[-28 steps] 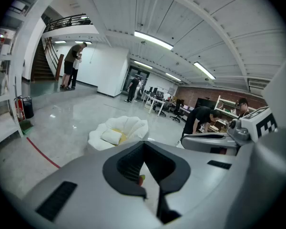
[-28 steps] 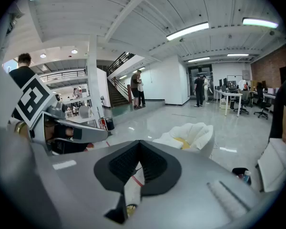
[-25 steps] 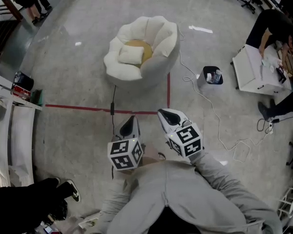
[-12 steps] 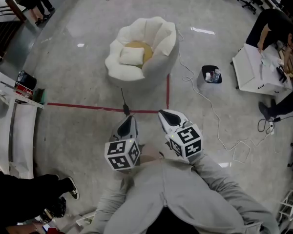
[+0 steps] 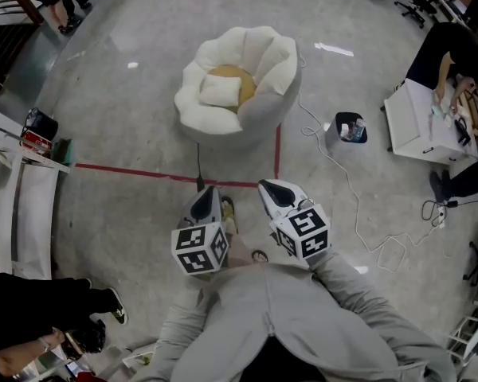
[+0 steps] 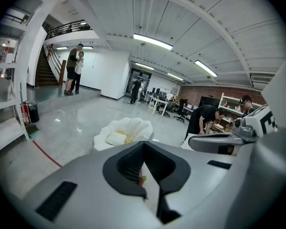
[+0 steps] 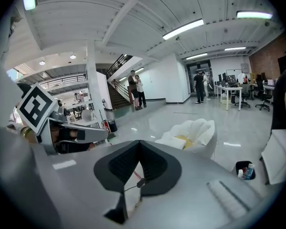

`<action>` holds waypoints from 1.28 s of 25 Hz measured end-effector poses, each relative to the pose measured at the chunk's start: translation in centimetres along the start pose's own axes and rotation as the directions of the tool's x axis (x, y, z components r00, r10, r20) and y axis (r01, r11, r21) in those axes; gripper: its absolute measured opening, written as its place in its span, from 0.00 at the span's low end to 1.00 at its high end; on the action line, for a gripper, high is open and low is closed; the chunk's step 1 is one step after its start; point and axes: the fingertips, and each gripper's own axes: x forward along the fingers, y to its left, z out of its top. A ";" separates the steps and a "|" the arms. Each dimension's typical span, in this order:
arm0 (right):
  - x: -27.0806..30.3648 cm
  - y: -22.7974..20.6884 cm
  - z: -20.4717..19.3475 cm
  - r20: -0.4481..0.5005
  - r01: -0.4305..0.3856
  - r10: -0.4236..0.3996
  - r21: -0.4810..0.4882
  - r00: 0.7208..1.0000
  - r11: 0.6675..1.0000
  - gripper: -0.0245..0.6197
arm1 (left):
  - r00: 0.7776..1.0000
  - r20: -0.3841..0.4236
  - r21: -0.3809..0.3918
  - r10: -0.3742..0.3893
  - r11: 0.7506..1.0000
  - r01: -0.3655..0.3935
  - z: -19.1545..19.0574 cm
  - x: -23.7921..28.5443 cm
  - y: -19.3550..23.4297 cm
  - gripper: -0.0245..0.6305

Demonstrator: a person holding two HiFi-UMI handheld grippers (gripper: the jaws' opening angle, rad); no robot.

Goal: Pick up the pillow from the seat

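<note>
The white pillow [image 5: 220, 94] lies in the hollow of the seat [image 5: 272, 60], a white petal-shaped lounge chair, toward its left side. It leans against a yellow cushion [image 5: 240, 83] that fills the middle of the seat. Nothing touches the pillow.

Both grippers are held well short of the seat, on the near side of the red tape line [image 5: 127, 171] that runs across the floor in front of it. The left gripper [image 5: 209, 192] has its jaws closed together with nothing between them. The right gripper [image 5: 268, 186], just beside it, also has its jaws together and empty. Both point toward the seat.

A black cable [image 5: 197, 161] runs out from the seat's front. To the seat's right stands a small black bin [image 5: 349, 127] holding bottles, with a white cable [image 5: 334, 165] trailing past it.
</note>
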 end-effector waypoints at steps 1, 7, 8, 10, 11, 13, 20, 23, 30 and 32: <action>0.8 -0.2 0.2 -0.002 -0.002 0.002 0.002 1.000 1.000 0.04 | 1.000 -0.004 -0.001 0.001 1.000 -0.001 0.2 0.6 0.5 0.04; 5.7 -1.7 2.3 -0.012 -0.015 0.015 0.002 1.000 1.000 0.04 | 1.000 -0.017 -0.004 0.025 1.000 -0.025 2.7 4.0 3.9 0.04; 6.6 -1.9 2.7 -0.013 -0.017 0.017 0.002 1.000 1.000 0.04 | 0.999 -0.017 -0.002 0.029 1.000 -0.029 3.3 4.5 4.5 0.04; 8.3 -2.2 3.6 -0.014 -0.020 0.020 0.002 1.000 1.000 0.04 | 0.999 -0.020 0.004 0.036 0.999 -0.036 4.3 5.4 5.6 0.04; 9.0 -2.3 4.0 -0.014 -0.022 0.022 0.002 1.000 1.000 0.04 | 0.999 -0.022 0.008 0.039 0.999 -0.039 4.8 5.8 6.1 0.04; 10.5 -2.7 5.0 -0.013 -0.024 0.024 0.000 1.000 1.000 0.04 | 0.999 -0.026 0.012 0.041 0.999 -0.041 5.8 6.7 7.0 0.04; 15.7 -4.0 8.1 -0.020 -0.025 0.025 -0.006 0.999 1.000 0.04 | 0.998 -0.048 0.028 0.029 0.999 -0.027 9.1 10.4 9.8 0.04; 17.8 -4.9 9.3 -0.017 -0.018 0.018 0.000 1.000 1.000 0.04 | 0.998 -0.055 0.035 0.023 0.999 -0.021 10.4 12.1 11.0 0.04; 22.0 -7.6 11.7 -0.001 0.030 -0.030 0.039 1.000 0.999 0.04 | 0.997 -0.077 0.057 -0.007 0.998 0.011 13.1 16.4 13.3 0.04; 23.4 -8.4 12.1 -0.002 0.044 -0.044 0.050 0.999 0.998 0.04 | 0.996 -0.083 0.063 -0.016 0.998 0.021 13.8 17.6 14.0 0.04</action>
